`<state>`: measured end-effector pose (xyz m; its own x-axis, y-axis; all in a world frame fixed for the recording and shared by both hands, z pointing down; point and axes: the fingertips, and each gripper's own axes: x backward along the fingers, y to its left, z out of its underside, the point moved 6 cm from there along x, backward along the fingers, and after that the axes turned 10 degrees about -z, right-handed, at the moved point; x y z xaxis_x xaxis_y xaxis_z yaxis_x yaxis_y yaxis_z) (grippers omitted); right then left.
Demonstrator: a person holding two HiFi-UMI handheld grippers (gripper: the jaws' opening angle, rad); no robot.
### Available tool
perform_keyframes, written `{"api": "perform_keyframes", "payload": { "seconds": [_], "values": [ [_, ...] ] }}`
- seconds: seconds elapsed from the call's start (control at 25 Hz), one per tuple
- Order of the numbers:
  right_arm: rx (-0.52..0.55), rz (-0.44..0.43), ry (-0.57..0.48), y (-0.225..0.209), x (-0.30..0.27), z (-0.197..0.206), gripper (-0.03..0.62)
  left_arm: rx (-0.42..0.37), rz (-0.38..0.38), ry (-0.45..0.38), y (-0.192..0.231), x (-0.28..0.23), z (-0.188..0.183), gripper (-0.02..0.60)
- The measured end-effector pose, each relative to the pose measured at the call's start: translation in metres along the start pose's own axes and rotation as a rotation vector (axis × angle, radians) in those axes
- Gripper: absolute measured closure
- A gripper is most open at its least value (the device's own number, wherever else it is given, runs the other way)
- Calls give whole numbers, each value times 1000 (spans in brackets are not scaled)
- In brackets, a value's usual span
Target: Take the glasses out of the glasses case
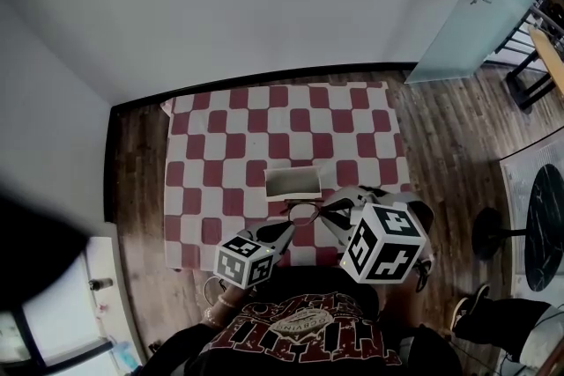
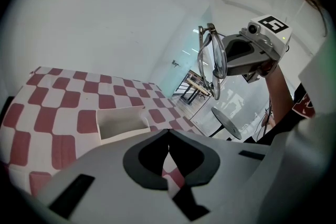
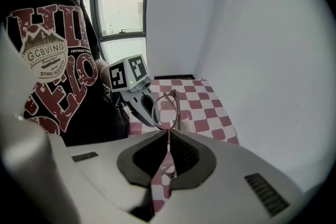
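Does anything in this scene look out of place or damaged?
Nothing stands out. The glasses hang clamped in the right tool, looking intact, and the white case lies open on the checkered cloth.

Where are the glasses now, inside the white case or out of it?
Out. The right gripper holds the glasses up in the air, and the open case looks empty inside.

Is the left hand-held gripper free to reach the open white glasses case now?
Probably yes: the open white glasses case lies uncovered ahead of the shut left hand-held gripper. The right hand-held gripper holds the thin-framed glasses up, off to one side.
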<state>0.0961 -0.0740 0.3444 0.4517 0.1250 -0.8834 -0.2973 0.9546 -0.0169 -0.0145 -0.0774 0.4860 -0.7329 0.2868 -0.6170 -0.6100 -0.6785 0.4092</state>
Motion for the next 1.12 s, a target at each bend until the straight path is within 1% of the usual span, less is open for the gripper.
{"api": "perform_keyframes", "payload": {
  "seconds": [0.28,0.48,0.68,0.84,1.12],
  "values": [
    [22,-30,4,2,-4,-1,565,-44,4,23,-3,-4,-1,572],
    [18,-28,3,1,-4,1,565,-48,0,25,-2,-4,-2,572],
    [20,-51,1,3,-7,-1,565,-51,-11,23,-1,-3,-3,572],
    [23,-58,-4,4,-9,-2,565,-46,-8,27,-1,-6,-2,572],
    [29,-63,-13,4,-10,-3,565,-60,-4,34,-4,-7,-2,572]
  ]
}}
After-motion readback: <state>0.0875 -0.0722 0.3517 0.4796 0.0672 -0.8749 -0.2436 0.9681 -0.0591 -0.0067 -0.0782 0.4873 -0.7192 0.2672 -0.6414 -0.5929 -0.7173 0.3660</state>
